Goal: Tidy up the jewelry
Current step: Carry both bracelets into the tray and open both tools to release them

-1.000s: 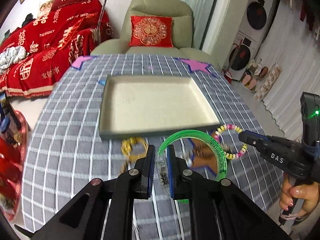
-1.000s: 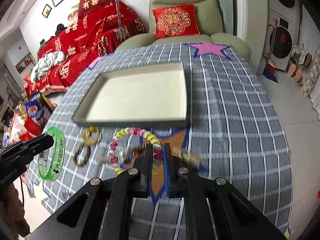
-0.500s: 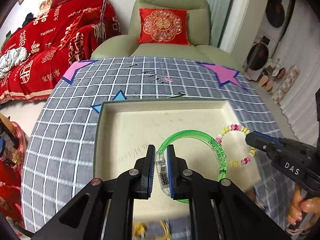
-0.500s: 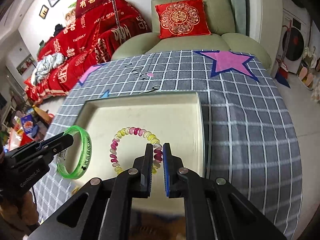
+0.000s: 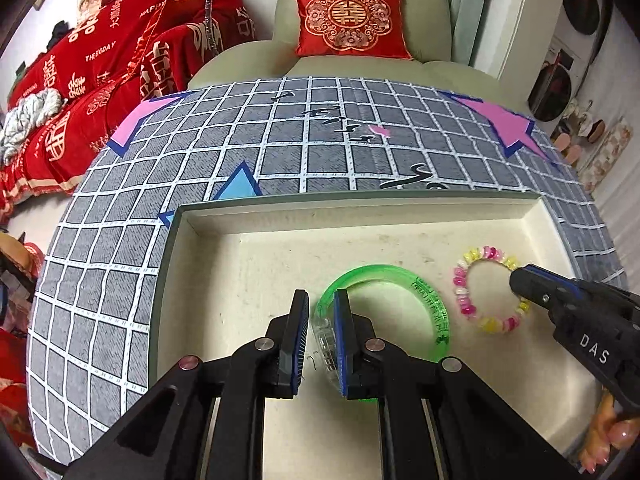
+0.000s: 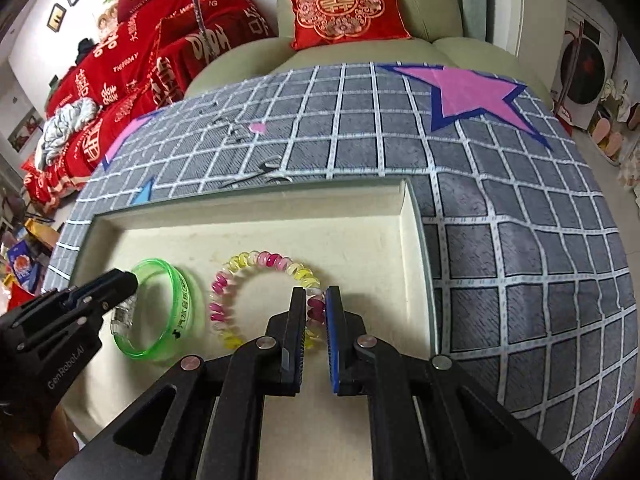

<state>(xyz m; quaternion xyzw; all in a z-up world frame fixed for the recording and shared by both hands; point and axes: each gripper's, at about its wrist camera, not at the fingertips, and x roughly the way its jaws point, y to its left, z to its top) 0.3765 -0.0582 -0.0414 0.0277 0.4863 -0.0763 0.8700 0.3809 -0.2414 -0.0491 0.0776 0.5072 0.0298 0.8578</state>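
Release is judged in hand: with both bracelets, green bangle (image 5: 384, 312) and beaded bracelet (image 6: 264, 296), lying in the tray (image 5: 360, 208), left gripper (image 5: 320, 340) and right gripper (image 6: 316, 340), fingers slightly parted, should be lifted straight up, unsnagged.

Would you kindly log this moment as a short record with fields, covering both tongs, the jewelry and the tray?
left tongs: open, fingers either side of the green bangle
right tongs: open, fingers either side of the beaded bracelet
green bangle: inside the tray, lying tilted on the floor
beaded bracelet: pink, yellow and clear beads, inside the tray, to the right of the bangle
tray: cream, shallow, on the grey checked tablecloth
background: green armchair with red cushion
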